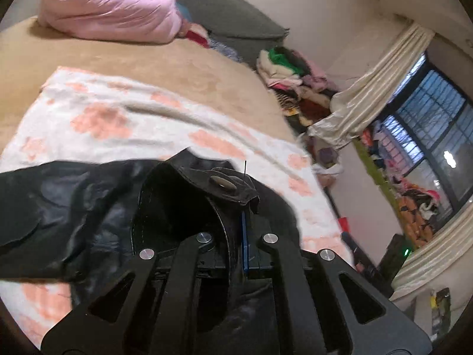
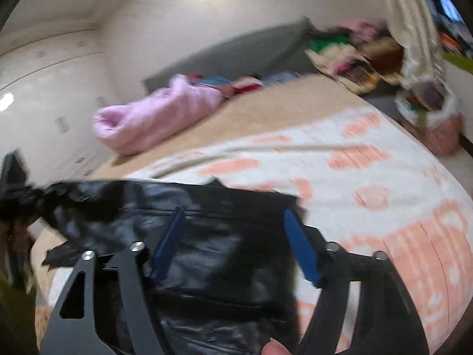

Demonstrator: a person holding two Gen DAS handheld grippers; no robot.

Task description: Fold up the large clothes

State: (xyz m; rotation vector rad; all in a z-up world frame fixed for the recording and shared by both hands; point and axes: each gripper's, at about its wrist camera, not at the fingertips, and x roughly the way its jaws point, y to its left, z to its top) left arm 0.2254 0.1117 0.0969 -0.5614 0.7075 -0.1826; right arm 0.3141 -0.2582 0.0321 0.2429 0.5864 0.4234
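the black leather jacket (image 1: 88,207) lies on the white-and-peach blanket (image 1: 118,112) spread over the tan bed (image 1: 177,62). in the left wrist view the left gripper (image 1: 236,236) has its jaws pinched together on a stiff edge of the jacket, a strap or collar band with a metal snap (image 1: 220,182) just past the tips at 12 o'clock. the rest of the garment trails out toward 9 o'clock, rumpled, with its far edge running along the blanket.

in the right wrist view the right gripper (image 2: 236,236) hangs with its blue fingers (image 2: 170,241) set wide apart over the jacket (image 2: 207,266), gripping nothing. the jacket's upper edge runs from 9 to 1 o'clock, ending in a corner near the right finger. a fingertip shows at the bottom rim.

bare blanket (image 2: 384,177) stretches from 12 to 4 o'clock in the right view, up to the bed's rounded edge. a pink quilt (image 2: 147,118) sits bunched at 10 o'clock, well apart from the jacket, in front of a grey headboard (image 2: 236,50). a pile of clothes (image 1: 289,74) and cream curtains (image 1: 369,88) crowd the space beyond the bed's edge at 2 o'clock in the left view.
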